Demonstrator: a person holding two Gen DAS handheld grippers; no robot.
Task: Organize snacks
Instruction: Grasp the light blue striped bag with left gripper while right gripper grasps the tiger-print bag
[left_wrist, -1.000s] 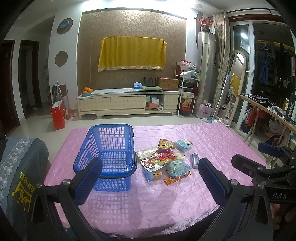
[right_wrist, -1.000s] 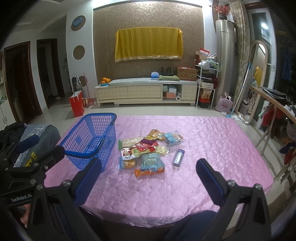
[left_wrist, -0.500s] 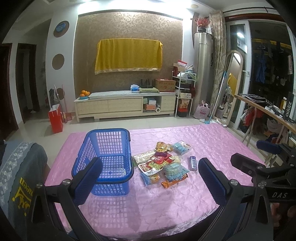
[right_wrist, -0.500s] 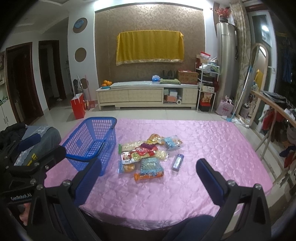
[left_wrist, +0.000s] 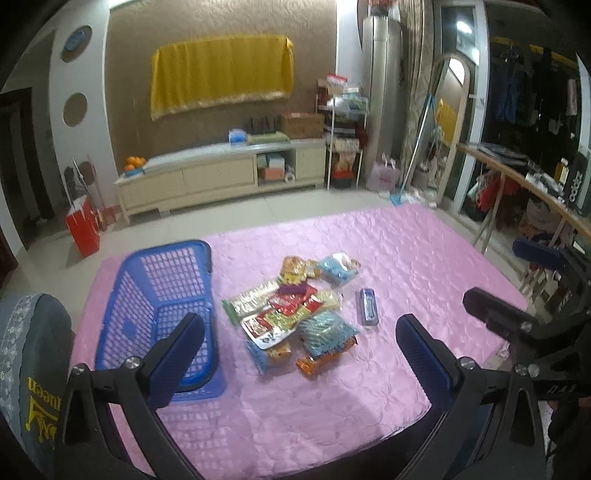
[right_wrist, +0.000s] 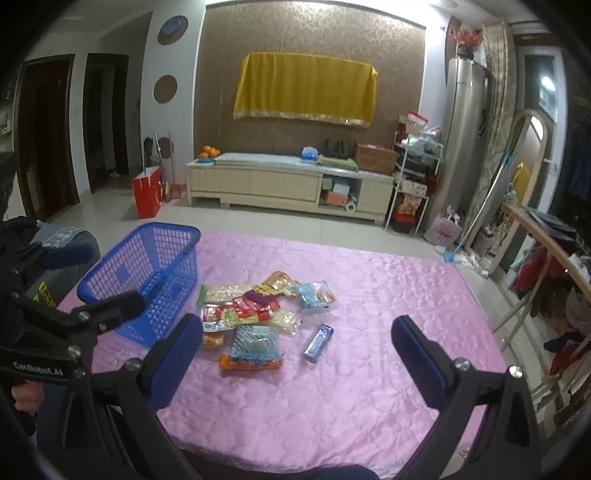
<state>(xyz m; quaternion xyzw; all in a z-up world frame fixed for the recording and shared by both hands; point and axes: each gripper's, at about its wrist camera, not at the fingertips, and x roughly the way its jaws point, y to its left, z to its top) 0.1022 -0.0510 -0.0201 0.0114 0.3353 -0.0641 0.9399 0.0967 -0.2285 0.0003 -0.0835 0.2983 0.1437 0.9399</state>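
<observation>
A pile of snack packets (left_wrist: 295, 314) lies in the middle of the pink tablecloth (left_wrist: 406, 258); it also shows in the right wrist view (right_wrist: 255, 317). A small blue stick pack (left_wrist: 367, 306) lies just right of the pile, also in the right wrist view (right_wrist: 318, 341). An empty blue plastic basket (left_wrist: 162, 306) stands left of the pile, also in the right wrist view (right_wrist: 144, 280). My left gripper (left_wrist: 299, 358) is open and empty above the table's near edge. My right gripper (right_wrist: 295, 358) is open and empty, likewise short of the pile.
A chair back with grey cloth (left_wrist: 26, 369) stands at the table's left. A wooden rail with clothes (left_wrist: 535, 184) runs at the right. A TV cabinet (left_wrist: 221, 177) and a red bag (left_wrist: 83, 229) stand beyond the table.
Both grippers have risen and tilted downward, so the table, basket and snacks sit more centrally in view. Both stay open and empty. Nothing on the table has moved.
</observation>
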